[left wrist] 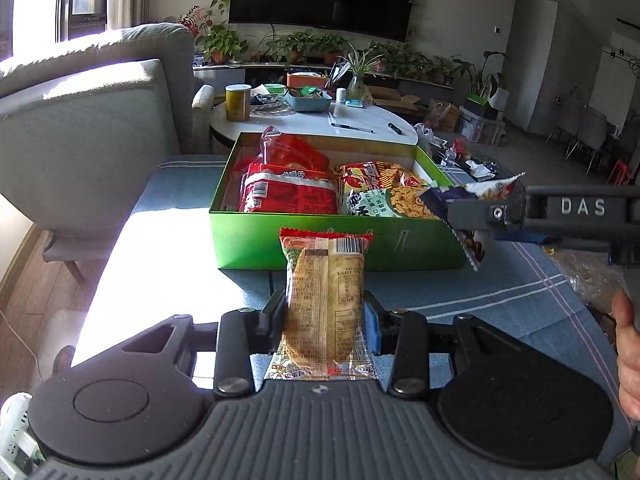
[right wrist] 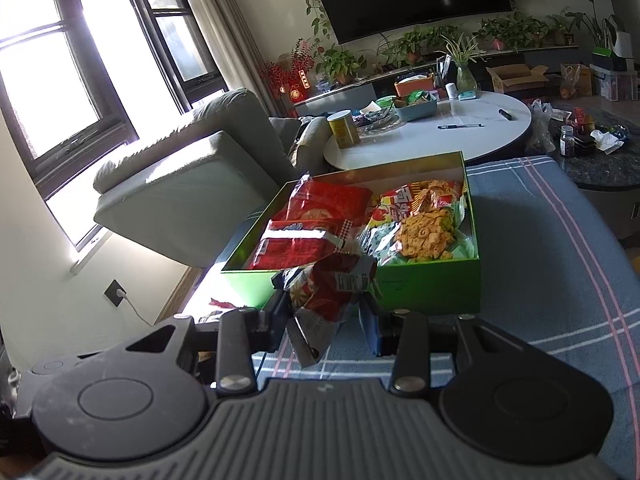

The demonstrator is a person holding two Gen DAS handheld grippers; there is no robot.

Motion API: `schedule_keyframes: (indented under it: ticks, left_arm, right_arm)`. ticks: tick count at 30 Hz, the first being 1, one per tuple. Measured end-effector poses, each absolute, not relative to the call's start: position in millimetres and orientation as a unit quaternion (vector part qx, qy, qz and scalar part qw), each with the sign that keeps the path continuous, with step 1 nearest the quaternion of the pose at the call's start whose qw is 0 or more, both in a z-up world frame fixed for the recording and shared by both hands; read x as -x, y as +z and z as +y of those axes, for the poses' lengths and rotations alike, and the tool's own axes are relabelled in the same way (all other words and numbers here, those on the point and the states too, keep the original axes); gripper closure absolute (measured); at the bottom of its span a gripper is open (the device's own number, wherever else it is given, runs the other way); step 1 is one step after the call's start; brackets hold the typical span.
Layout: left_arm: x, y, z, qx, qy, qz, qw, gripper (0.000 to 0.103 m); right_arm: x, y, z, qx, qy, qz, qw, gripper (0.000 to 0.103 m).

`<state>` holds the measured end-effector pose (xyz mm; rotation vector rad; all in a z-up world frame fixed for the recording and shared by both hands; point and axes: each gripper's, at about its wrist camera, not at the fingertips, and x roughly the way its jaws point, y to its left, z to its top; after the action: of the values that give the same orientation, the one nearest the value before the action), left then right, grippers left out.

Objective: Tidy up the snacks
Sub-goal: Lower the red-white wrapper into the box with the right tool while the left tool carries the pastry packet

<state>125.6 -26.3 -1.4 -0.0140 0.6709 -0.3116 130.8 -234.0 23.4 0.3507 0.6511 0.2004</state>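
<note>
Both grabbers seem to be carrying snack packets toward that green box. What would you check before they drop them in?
1. Left gripper clamps the tan snack packet: ok.
2. Right gripper clamps the crumpled red packet: ok.
3. Green box open, no lid in the way: ok.
4. Free space in the box, with red bags and cracker bags filling it: cannot tell.
5. Grippers apart from each other: ok.

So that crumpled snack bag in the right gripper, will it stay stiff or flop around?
Probably floppy: the crumpled snack bag sags and folds between the right gripper fingers. It looks light, and its loose edge sticks out sideways. The glossy film could slip.
</note>
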Motion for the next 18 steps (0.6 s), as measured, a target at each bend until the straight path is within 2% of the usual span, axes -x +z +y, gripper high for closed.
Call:
schedule_keyframes:
  ticks: [18]
  left_arm:
    - [-181.2,-0.6,-27.1,0.028,-0.173,0.326,0.929,0.067]
  right_arm:
    - [-245.6,15.5,-241.3,-0.169,0.063,0.334,0.925,0.037]
